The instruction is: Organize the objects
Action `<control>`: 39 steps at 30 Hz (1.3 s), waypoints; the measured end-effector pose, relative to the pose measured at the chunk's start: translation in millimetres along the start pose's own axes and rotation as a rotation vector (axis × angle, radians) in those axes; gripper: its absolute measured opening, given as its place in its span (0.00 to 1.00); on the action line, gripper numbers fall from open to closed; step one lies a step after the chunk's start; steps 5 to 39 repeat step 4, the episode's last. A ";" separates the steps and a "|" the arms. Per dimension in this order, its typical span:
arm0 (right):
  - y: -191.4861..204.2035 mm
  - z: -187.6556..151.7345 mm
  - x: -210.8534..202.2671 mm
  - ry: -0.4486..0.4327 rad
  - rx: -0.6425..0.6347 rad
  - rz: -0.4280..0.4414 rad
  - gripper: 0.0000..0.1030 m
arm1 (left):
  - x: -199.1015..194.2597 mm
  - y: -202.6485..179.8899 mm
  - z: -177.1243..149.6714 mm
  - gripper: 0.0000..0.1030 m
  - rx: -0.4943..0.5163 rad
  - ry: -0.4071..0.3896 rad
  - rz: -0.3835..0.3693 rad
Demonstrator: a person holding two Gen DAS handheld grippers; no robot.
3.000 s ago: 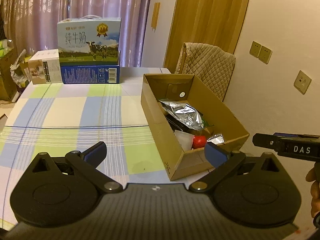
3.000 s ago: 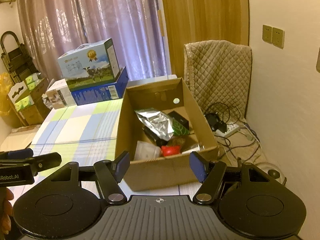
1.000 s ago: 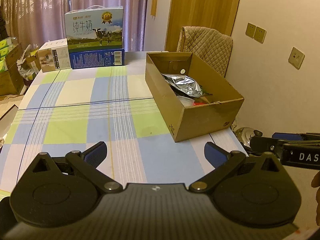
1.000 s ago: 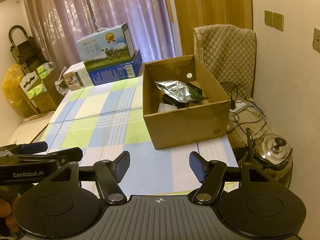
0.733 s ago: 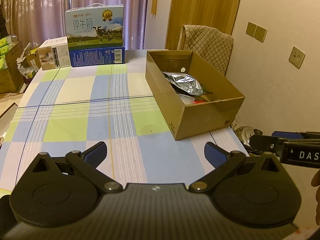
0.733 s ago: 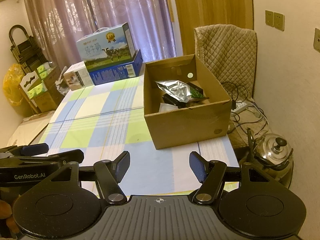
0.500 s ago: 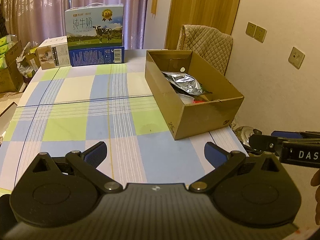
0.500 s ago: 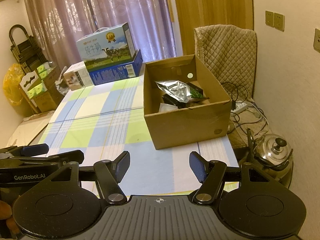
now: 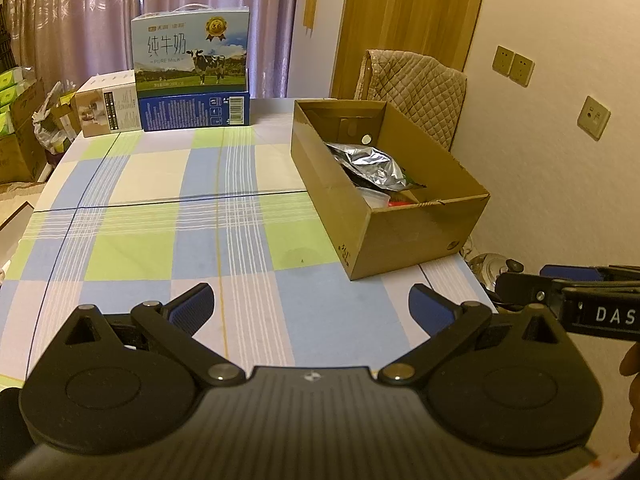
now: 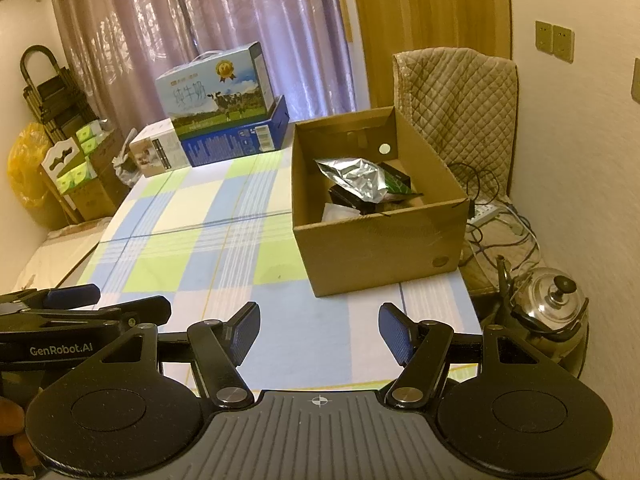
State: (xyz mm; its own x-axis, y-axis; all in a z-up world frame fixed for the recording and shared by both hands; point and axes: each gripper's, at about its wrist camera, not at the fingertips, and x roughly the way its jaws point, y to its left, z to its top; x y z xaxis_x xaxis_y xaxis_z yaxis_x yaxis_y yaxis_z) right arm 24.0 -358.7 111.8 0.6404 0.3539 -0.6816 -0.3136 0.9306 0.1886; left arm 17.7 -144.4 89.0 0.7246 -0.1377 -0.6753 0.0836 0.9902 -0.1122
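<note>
Both tongs, left tongs (image 9: 310,310) and right tongs (image 10: 319,334), are held released and empty well short of the cardboard box (image 10: 380,248) on the table (image 9: 160,216), probably since the foil bag (image 10: 354,178) and other items are already inside it.

Tablecloth (image 9: 160,184): checked blue, green, cream. Cardboard box (image 9: 416,236) at 2 o'clock: brown. Foil bag (image 9: 370,164): silver.
</note>
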 end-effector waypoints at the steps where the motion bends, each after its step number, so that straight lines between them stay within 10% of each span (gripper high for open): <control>1: 0.4 0.1 0.0 0.000 -0.001 0.000 0.61 | -0.6 0.1 -0.6 0.99 0.000 -0.007 0.004; 39: 1.0 -0.1 -0.1 0.000 -0.002 0.001 0.61 | -0.6 0.1 -1.3 0.99 0.001 -0.008 0.002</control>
